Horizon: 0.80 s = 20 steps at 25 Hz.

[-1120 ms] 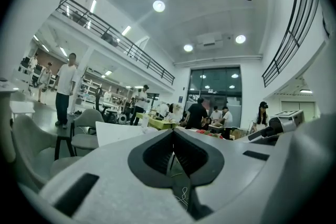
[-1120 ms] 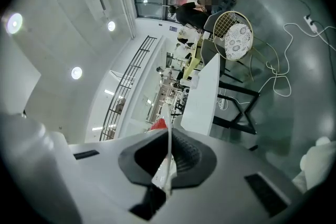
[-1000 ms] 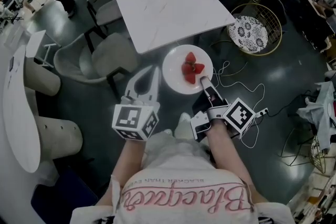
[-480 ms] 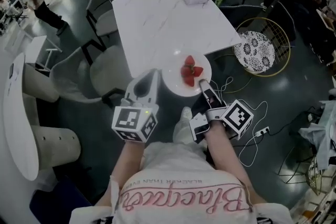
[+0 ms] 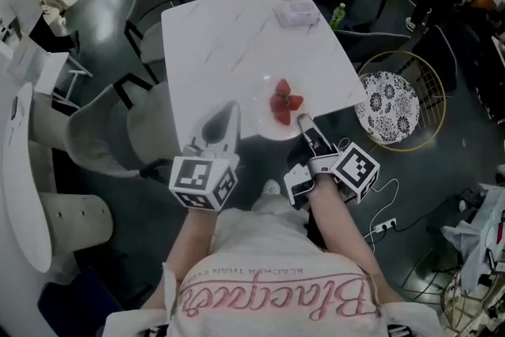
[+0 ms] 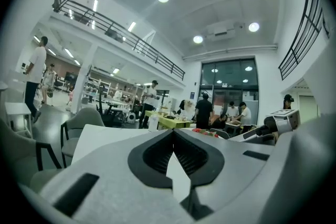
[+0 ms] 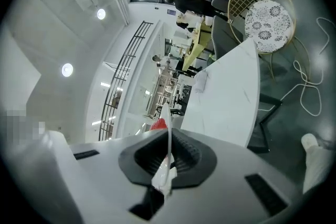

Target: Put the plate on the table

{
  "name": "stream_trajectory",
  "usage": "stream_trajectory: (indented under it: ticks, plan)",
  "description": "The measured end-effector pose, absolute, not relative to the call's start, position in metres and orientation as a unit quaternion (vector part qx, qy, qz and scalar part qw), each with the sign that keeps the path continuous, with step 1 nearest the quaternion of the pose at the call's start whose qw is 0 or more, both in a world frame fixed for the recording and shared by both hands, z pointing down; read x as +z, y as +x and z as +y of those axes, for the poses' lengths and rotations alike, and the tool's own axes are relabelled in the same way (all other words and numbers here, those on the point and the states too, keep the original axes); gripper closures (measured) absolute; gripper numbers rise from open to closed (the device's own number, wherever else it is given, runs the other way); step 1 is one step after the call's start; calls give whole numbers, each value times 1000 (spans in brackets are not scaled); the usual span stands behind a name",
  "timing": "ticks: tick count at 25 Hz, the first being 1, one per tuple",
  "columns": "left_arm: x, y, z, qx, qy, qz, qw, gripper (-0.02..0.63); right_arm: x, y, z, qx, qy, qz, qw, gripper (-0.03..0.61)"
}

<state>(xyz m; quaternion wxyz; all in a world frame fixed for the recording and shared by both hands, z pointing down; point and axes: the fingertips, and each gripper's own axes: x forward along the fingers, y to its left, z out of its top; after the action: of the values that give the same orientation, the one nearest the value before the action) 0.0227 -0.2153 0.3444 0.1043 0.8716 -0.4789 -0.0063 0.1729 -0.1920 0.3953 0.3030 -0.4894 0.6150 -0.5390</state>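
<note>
Head view: plate [image 5: 260, 119] has moved over the table [image 5: 229, 35] edge

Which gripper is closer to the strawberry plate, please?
Right. The right gripper is clamped on the near rim of the plate; the left gripper is shut, apart, off its left side.

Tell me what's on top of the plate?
Red strawberries lie in the middle of the plate. The right gripper pinches its rim. The bit of plate under the strawberries is covered, so I can't see it.
</note>
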Motion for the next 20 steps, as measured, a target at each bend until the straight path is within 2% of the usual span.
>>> stream_trajectory:
  ticks: [7, 20]
  plan:
    - [353, 48, -275, 5, 858, -503, 105, 611, 404, 196, -265, -550, -474, 629, 277, 569]
    - [396, 41, -371, 41, 845, -516, 135, 611, 452, 185, -366, -587, -467, 621, 228, 569]
